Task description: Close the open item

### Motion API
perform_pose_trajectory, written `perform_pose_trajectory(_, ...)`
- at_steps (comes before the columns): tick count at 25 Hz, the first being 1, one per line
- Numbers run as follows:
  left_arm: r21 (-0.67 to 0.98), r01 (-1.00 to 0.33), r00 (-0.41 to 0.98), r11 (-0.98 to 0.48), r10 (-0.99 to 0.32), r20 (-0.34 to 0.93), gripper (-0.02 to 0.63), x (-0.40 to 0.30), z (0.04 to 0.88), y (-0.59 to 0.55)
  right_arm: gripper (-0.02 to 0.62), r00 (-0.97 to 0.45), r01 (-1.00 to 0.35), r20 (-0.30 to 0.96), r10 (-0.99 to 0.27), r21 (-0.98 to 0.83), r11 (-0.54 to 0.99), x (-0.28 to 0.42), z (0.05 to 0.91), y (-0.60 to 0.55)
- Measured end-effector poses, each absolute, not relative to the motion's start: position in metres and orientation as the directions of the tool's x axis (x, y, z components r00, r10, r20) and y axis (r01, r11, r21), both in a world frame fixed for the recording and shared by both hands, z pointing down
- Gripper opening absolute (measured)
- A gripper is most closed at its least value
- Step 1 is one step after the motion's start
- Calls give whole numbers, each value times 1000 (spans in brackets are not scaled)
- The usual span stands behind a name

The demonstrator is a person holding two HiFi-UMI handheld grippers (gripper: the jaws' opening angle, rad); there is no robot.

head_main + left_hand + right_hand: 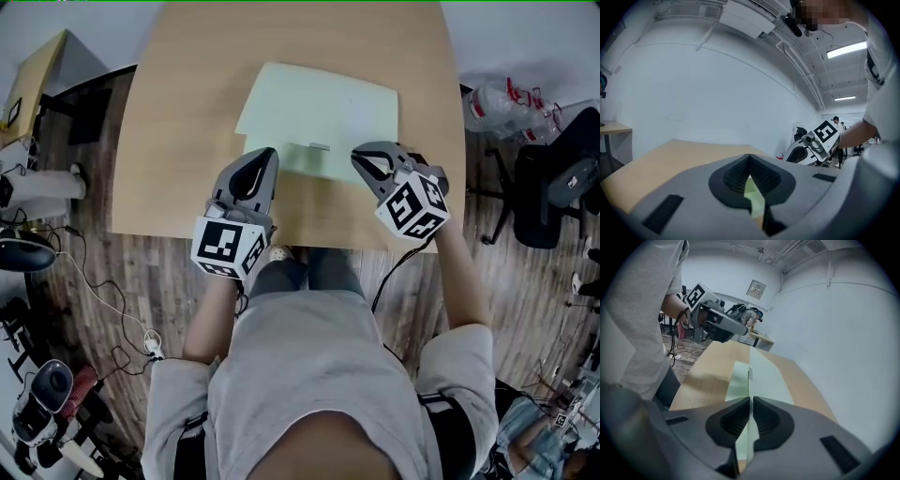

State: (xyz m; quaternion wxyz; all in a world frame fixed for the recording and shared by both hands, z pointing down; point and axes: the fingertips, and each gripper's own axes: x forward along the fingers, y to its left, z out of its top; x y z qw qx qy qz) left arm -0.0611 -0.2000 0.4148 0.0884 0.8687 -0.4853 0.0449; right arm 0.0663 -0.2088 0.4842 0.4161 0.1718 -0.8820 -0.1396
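A pale green folder (319,103) lies flat on the wooden table (183,122), with a darker front strip and a small grey clasp (319,146). My left gripper (270,155) hovers over the strip's left end, its jaws shut and empty (749,157); a sliver of the folder (754,197) shows below them. My right gripper (361,157) sits over the folder's front right part. In the right gripper view the jaws (751,399) stand together with only a hairline slit, and the folder (764,376) runs away ahead. Whether either gripper touches the folder I cannot tell.
The table's near edge is just under both grippers, with the person's legs below it. A black office chair (553,187) and clear plastic bottles (506,103) stand at the right. Cables (103,300) and gear lie on the floor at the left, beside a second table (37,75).
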Motion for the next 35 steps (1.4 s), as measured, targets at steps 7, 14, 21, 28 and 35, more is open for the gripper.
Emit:
perform_pose_trajectory(7,125,-843,538,-523,-820,195,12,-56,434,-193,23,-572,-152,718,-397,383,911,62,512,-195)
perform_pose_trajectory(14,128,-832,554,-539,-801,226,12,-50,449,-190,28,-547,-112,755,-362,363,925,61,534,-185)
perform_pose_trajectory(21,140,-823,568,-551,-782,259,12,-41,466,-194,32,-519,-67,791,-323,339,938,60,552,-181)
perform_pose_trajectory(28,172,-806,589,-566,-741,322,12,-30,491,-197,37,-501,-52,815,-290,306,951,56,561,-180)
perform_pose_trajectory(35,195,-794,602,-576,-700,385,12,-12,517,-200,38,-486,-47,834,-263,276,960,56,565,-180)
